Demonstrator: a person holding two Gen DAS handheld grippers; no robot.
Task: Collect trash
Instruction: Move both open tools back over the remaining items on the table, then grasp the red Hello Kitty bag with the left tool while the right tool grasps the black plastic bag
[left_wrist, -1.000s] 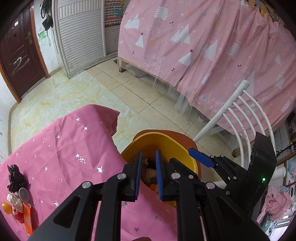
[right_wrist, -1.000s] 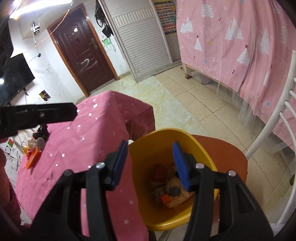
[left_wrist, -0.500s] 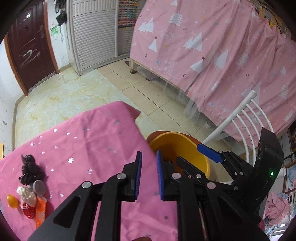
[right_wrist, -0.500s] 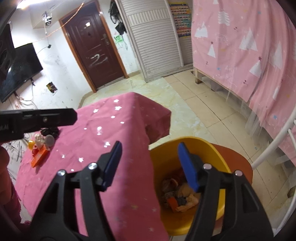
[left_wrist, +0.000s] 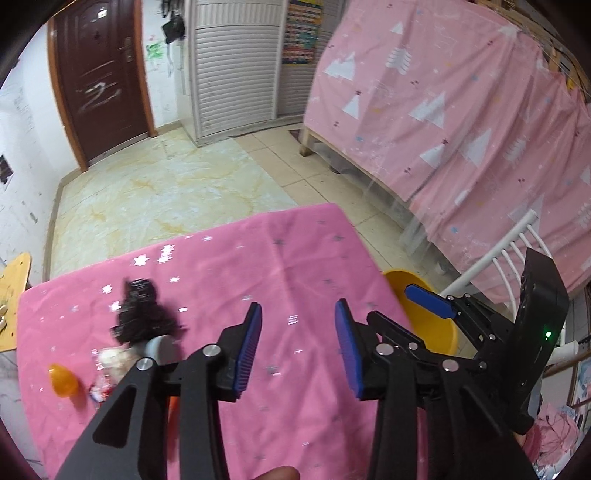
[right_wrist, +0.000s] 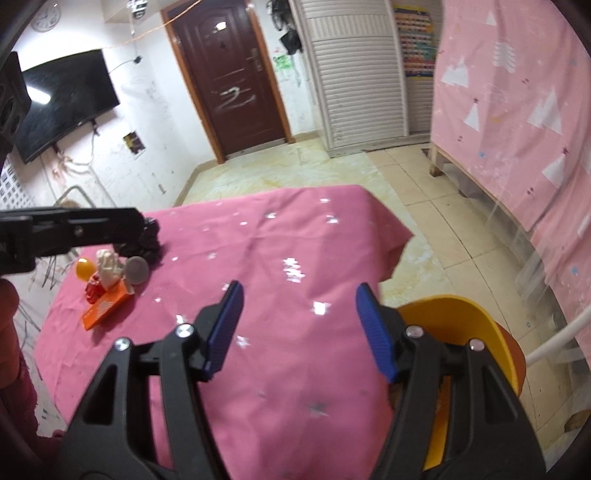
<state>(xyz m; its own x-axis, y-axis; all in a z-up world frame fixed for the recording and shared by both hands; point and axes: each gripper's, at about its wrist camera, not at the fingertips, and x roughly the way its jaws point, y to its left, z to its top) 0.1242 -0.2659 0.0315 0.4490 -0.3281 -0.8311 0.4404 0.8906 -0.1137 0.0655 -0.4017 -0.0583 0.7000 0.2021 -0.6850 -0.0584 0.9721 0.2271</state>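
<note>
Left wrist view: the trash lies in a small cluster on the pink star-print tablecloth (left_wrist: 303, 266), toward its left side. Cluster contents: a black crumpled wad (left_wrist: 142, 314) farthest away, a grey round lid (left_wrist: 159, 349) touching its near edge, a pale crumpled wrapper (left_wrist: 112, 360) just beside the lid, an orange-yellow egg-shaped piece (left_wrist: 63, 380) at the left. The right wrist view adds a flat orange packet (right_wrist: 105, 308) and a small red piece (right_wrist: 92, 290) on the near side of the same cluster.

Left gripper (left_wrist: 297, 347): jaws opening, blue pads apart, nothing between them, only bare cloth beyond. It sits just right of the cluster, not touching it.

Right gripper (right_wrist: 299, 325): jaws released and wide, nothing between them; cloth shows through the gap. Well apart from the cluster.

Yellow bin (right_wrist: 461, 317) stands off the table's right edge, on an orange-brown seat (right_wrist: 515, 354) of a white-railed chair (left_wrist: 513, 254). Its contents are mostly hidden by the right gripper's finger.

Beyond: tiled floor, dark red door (right_wrist: 232, 77), pink tree-print curtain (left_wrist: 443, 110).
</note>
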